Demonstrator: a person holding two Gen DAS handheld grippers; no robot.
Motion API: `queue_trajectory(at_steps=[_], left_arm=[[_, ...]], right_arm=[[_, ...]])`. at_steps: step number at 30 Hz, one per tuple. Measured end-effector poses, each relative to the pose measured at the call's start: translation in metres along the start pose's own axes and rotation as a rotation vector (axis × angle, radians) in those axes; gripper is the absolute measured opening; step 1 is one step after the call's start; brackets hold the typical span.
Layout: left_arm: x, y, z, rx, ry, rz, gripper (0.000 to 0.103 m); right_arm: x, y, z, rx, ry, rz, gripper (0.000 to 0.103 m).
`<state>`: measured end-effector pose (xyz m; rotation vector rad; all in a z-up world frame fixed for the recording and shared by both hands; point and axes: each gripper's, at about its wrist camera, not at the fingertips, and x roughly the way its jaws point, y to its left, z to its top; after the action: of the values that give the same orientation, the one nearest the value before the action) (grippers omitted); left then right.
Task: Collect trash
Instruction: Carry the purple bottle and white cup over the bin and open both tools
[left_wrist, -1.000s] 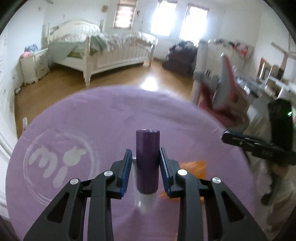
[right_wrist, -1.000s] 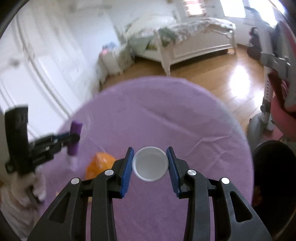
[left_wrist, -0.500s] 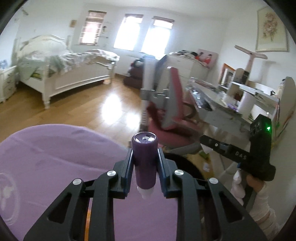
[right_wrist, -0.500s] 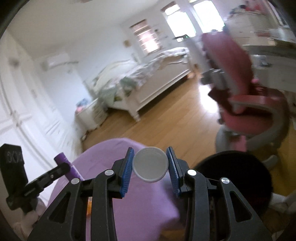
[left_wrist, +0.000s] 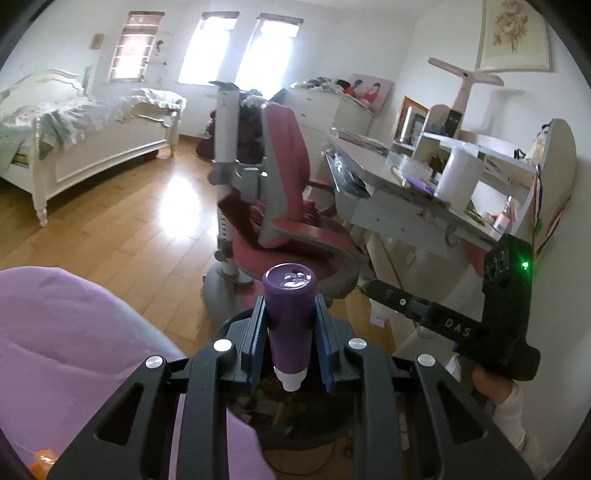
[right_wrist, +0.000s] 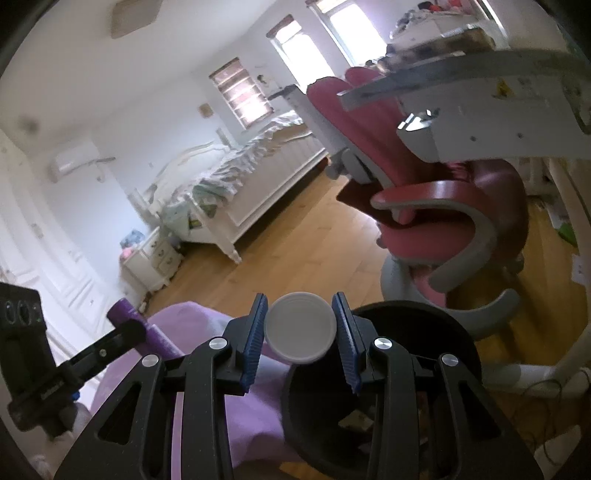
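**Holding trash over the bin, one piece in each gripper**

Gripping a purple tube (left_wrist: 290, 317) between its blue pads, the left gripper (left_wrist: 290, 343) hangs past the edge of a purple cloth (left_wrist: 70, 339) and above the dark bin (left_wrist: 295, 424) on the wooden floor. The tube stands upright between the fingers, its flat purple end toward the room and its small white tip pointing back toward the camera. Both pads press against its sides.

The right gripper (right_wrist: 300, 328) is clamped on a round white lid (right_wrist: 300, 327), held by its rim with its flat face toward the camera. The lid sits squarely between the two blue pads, over the near rim of the black bin (right_wrist: 424, 321), whose open mouth lies just below and to the right of the fingers. Scraps can be made out inside the bin, though not clearly.

From the right wrist view, the left gripper and its tube appear at the far left, over the purple cloth and well apart from the lid. A pink chair (left_wrist: 284, 192) stands just behind the bin, beside a white desk (left_wrist: 399, 199). A white bed (left_wrist: 85, 133) fills the far side of the room. An orange object (left_wrist: 40, 461) shows at the cloth's lower edge, too cropped to identify.
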<state>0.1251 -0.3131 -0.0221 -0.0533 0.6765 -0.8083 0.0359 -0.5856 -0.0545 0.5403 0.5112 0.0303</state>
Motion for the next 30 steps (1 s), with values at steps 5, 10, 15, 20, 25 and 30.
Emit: queue_trajectory(at_steps=[5, 10, 15, 20, 25, 30], left_arm=[[0.022, -0.006, -0.006, -0.005, 0.043, -0.019, 0.025], [0.043, -0.009, -0.010, -0.010, 0.077, -0.028, 0.025], [0.058, -0.016, -0.009, -0.002, 0.102, -0.026, 0.026], [0.062, -0.022, -0.010, 0.036, 0.125, 0.005, 0.052], [0.039, -0.022, -0.012, 0.062, 0.054, 0.087, 0.094], [0.013, -0.011, -0.015, 0.046, 0.057, 0.143, 0.097]], right_arm=[[0.000, -0.013, -0.006, 0.019, 0.018, -0.014, 0.037], [0.002, -0.024, -0.012, 0.043, 0.031, -0.032, 0.037], [0.003, -0.035, -0.015, 0.057, 0.045, -0.055, 0.037], [0.001, -0.038, -0.015, 0.068, 0.042, -0.100, 0.072], [-0.003, -0.034, -0.018, 0.079, 0.028, -0.104, 0.080], [0.003, -0.019, -0.022, 0.056, 0.058, -0.078, 0.080]])
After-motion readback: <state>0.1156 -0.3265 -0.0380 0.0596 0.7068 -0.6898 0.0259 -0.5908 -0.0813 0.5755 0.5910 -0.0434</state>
